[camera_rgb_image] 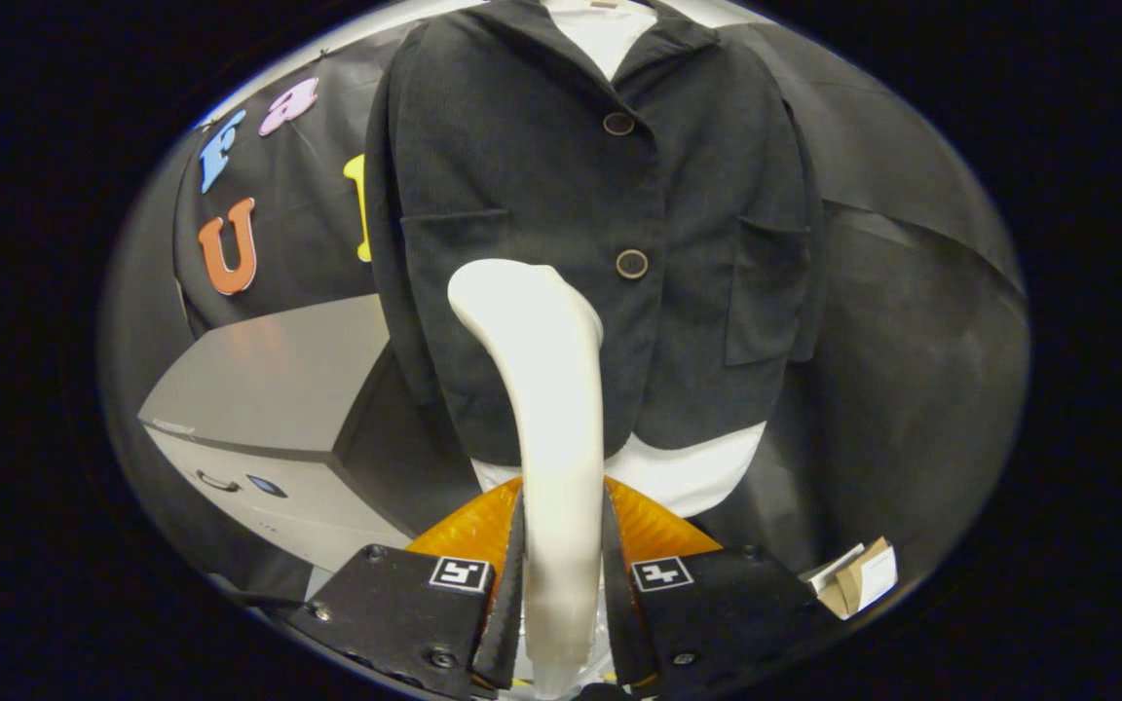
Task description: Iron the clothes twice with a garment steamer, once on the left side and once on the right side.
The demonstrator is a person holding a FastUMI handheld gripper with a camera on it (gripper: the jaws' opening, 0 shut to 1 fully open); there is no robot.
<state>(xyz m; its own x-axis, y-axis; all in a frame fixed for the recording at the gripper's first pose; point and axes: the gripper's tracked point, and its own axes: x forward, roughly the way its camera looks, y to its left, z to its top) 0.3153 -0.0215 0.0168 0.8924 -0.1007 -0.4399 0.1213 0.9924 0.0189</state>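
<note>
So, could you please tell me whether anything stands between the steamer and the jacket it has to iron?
Nothing visible does. The tongs are shut on the white curved plastic garment steamer, whose head rises directly before the hanging black button-front jacket, with no object between them.

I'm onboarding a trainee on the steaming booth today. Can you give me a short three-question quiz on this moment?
1. True or false: the tongs are shut on the white steamer.
2. Against which part of the black jacket is the steamer head? A) the collar B) near the chest pocket beside the lower button C) the sleeve on the other side
3. Fill in: below the jacket hem shows a ____ undershirt.

Key: 1 true; 2 B; 3 white.
</note>
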